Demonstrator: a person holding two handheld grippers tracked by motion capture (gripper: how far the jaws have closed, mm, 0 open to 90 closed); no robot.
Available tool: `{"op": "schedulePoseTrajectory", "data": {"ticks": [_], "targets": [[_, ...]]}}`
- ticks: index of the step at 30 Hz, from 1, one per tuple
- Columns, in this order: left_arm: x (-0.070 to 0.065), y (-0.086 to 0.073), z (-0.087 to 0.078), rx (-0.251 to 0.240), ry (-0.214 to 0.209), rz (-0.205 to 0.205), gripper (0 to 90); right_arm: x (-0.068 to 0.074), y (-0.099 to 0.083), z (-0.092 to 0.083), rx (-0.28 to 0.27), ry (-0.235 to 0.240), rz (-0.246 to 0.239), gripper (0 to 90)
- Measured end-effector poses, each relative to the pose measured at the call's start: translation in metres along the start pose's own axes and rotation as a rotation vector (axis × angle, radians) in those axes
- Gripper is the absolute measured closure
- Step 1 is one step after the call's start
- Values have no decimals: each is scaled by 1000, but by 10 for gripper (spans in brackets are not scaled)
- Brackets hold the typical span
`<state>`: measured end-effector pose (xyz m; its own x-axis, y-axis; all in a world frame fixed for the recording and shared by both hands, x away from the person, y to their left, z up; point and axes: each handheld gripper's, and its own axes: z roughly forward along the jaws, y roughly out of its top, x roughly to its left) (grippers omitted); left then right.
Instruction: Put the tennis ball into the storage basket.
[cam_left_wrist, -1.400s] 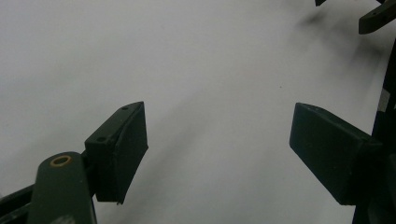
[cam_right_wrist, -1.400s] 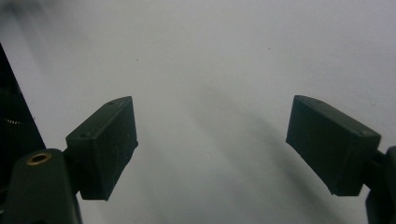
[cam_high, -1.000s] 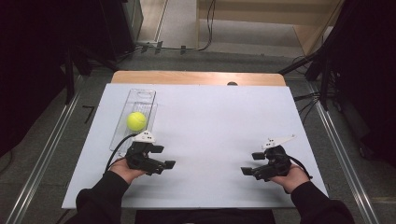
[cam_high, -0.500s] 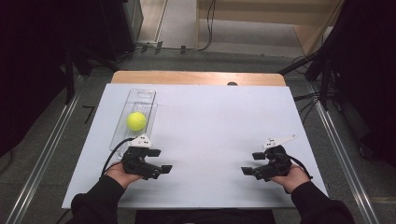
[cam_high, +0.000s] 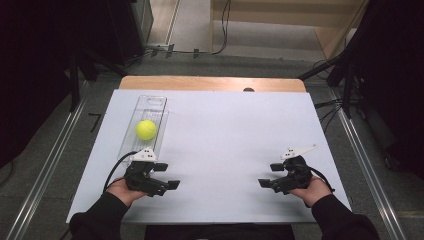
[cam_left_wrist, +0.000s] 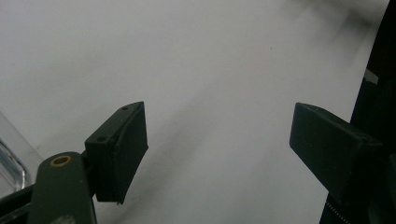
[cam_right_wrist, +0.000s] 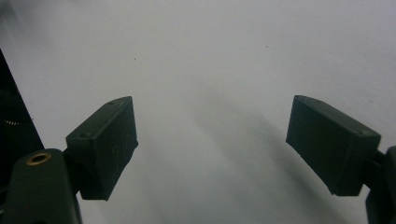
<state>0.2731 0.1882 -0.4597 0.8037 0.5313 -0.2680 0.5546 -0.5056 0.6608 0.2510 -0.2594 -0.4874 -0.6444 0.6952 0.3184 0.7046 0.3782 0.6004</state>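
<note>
surface: a board (cam_high: 225, 135) across the middle of the high view, on a wooden table whose far edge (cam_high: 210, 83) shows behind it.
tray: a clear tray (cam_high: 150, 107) lies on the board, left of centre, lengthwise toward the far edge.
ball: a tennis ball (cam_high: 146, 129) sits in the tray, at its middle.
left gripper (cam_high: 167, 176): lower left, just before the tray's near end.
right gripper (cam_high: 267, 175): lower right, well apart from the tray.

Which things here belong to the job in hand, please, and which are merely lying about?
Belonging to the job:
- tennis ball, in the clear tray
- left hand-held gripper, jaws apart, nothing between them
- right hand-held gripper, jaws apart, nothing between them

Lying about:
- cables on the floor
- small dark tool on the floor
</note>
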Motion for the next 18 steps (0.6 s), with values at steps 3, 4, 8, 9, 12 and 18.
{"op": "schedulePoseTrajectory", "data": {"ticks": [3, 4, 8, 9, 12, 18], "targets": [[1, 0, 0, 2, -1, 0, 198, 0, 0, 0, 1, -1, 2, 142], [1, 0, 0, 4, 1, -3, 198, 0, 0, 0, 0, -1, 2, 142], [1, 0, 0, 4, 0, -4, 198, 0, 0, 0, -1, 0, 2, 142], [1, 0, 0, 4, 0, -5, 198, 0, 0, 0, -1, -1, 4, 143], [1, 0, 0, 0, -1, -6, 198, 0, 0, 0, -1, -1, 5, 142], [2, -1, -1, -6, -1, -10, 198, -1, 0, 0, -2, 2, 7, 143]]}}
